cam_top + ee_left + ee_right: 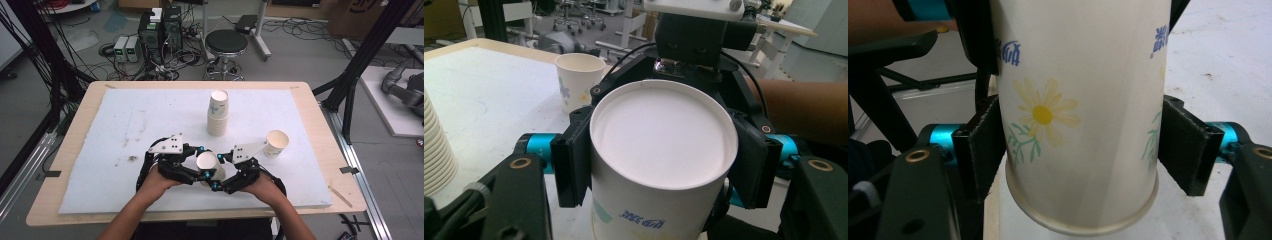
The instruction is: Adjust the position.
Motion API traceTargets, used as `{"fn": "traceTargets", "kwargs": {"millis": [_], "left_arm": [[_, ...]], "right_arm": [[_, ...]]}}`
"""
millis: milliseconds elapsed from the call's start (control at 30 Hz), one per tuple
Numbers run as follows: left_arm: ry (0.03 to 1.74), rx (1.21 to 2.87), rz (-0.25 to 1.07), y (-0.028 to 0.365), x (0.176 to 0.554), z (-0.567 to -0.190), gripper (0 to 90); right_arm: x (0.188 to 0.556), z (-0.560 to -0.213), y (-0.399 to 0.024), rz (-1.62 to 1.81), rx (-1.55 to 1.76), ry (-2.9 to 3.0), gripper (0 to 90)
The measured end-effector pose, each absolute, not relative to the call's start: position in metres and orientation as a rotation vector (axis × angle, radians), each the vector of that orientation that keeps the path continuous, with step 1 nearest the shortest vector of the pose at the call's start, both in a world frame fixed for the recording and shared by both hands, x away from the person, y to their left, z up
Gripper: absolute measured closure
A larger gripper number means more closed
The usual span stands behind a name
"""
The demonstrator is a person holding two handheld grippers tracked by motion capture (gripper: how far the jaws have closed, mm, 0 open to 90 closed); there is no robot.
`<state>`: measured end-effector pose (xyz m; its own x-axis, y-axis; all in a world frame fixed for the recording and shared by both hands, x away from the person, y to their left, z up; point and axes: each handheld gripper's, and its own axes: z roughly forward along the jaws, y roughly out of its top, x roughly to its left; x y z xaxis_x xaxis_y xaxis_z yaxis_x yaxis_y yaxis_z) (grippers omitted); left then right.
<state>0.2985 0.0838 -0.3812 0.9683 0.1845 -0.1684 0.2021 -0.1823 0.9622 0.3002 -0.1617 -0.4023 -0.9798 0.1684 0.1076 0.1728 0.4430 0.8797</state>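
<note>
A white paper cup (206,161) printed with a yellow flower and blue text hangs over the near middle of the white mat (115,125), caught between both grippers. My left gripper (201,165) comes in from the left and is shut on it. In the left gripper view its pads (571,160) press the cup (664,125) just below its round white end. My right gripper (218,171) comes in from the right. In the right gripper view its pads (980,150) sit against both sides of the cup (1083,75), close to the rimmed end.
A tall stack of paper cups (218,115) stands just beyond the grippers at mid-table. A single upright cup (276,143) sits to the right of them. The mat lies on a wooden table (320,130). A black stool (226,44) stands past the far edge.
</note>
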Motion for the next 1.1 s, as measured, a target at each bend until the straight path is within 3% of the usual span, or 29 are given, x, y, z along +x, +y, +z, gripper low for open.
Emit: {"fn": "traceTargets", "kwargs": {"millis": [300,400,1100], "left_arm": [[0.287,1.771,-0.016,0.083,0.298,-0.382,33.4],[0.338,1.787,-0.003,0.083,0.297,-0.381,15.9],[0.343,1.9,-0.015,0.109,0.294,-0.366,16.0]], "right_arm": [[0.301,-0.402,-0.163,-1.608,-0.309,-2.662,30.8],[0.301,-0.402,-0.164,-1.584,-0.304,-2.677,31.3],[0.307,-0.382,-0.162,-1.416,-0.217,-2.82,32.1]]}}
